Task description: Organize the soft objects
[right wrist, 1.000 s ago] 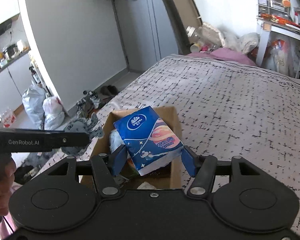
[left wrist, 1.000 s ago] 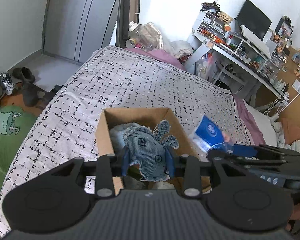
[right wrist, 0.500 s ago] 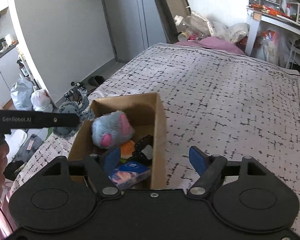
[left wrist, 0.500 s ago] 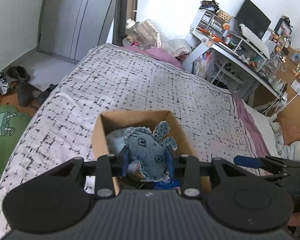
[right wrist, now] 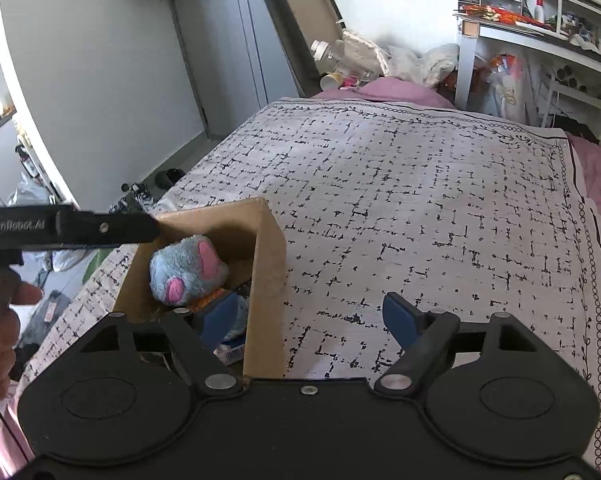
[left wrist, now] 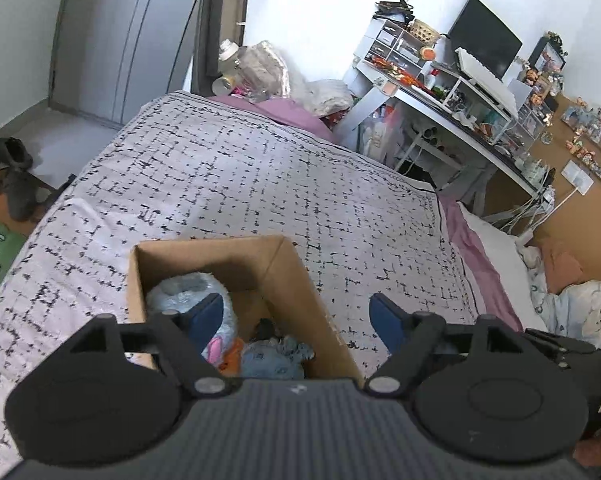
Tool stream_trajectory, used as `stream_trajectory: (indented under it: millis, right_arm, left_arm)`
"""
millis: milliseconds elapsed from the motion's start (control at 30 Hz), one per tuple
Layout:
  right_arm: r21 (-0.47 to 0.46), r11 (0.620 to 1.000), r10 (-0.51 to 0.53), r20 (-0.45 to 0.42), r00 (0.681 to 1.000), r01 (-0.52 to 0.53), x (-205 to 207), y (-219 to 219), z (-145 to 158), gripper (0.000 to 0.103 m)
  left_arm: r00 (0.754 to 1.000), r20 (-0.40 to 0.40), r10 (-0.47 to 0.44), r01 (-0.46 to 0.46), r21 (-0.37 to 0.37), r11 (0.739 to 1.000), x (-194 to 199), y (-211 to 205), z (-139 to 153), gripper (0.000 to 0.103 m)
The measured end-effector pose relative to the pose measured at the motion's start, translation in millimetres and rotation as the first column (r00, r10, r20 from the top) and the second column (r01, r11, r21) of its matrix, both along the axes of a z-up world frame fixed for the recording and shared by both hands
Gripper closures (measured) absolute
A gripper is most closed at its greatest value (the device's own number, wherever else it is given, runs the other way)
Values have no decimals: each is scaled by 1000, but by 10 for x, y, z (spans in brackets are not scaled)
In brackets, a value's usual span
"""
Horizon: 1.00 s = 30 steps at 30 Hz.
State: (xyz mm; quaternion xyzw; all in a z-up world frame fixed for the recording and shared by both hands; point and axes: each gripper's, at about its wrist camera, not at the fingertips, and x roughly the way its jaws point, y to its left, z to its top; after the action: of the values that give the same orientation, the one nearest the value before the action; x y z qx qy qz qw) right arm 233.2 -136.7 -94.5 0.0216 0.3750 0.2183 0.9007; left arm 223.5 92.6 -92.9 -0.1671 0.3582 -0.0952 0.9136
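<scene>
An open cardboard box [left wrist: 300,280] sits on the patterned bedspread and also shows in the right wrist view [right wrist: 266,264]. Inside lie a grey-blue plush with pink patches [right wrist: 186,272], the denim soft toy [left wrist: 270,362], an orange item [left wrist: 230,358] and the blue tissue pack [right wrist: 230,350]. My left gripper [left wrist: 298,318] is open and empty above the box's near right wall. My right gripper [right wrist: 310,320] is open and empty, its left finger over the box, its right over the bedspread.
The bedspread [right wrist: 420,200] stretches ahead and to the right. A cluttered desk with monitor [left wrist: 460,80] stands beyond the bed. Shoes [left wrist: 16,160] lie on the floor at left. The left gripper's body [right wrist: 68,226] crosses the right wrist view.
The right gripper opened and dropped the tissue pack into the box. Then the left gripper opened and the denim toy fell into the box. Both grippers drew back a little.
</scene>
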Motion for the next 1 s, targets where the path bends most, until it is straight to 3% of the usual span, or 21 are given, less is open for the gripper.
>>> stream_trajectory:
  millis: [133,500,1000]
  right_arm:
    - [31,1000,2,-8,1000,-2,4,-60,21,24]
    - [107,994,38,-27,999,-35,-68,-334,213,23]
    - [179,982,61,7,998,-61,-353,-918,541,5]
  left_arm:
    - [999,-35,16,-14,56,998,-63,25,53,24]
    - [993,-86,84,-73,118,990,-358,-65,224,18]
    - [993,-60,101,-85,231,969,-811,-458,608,8]
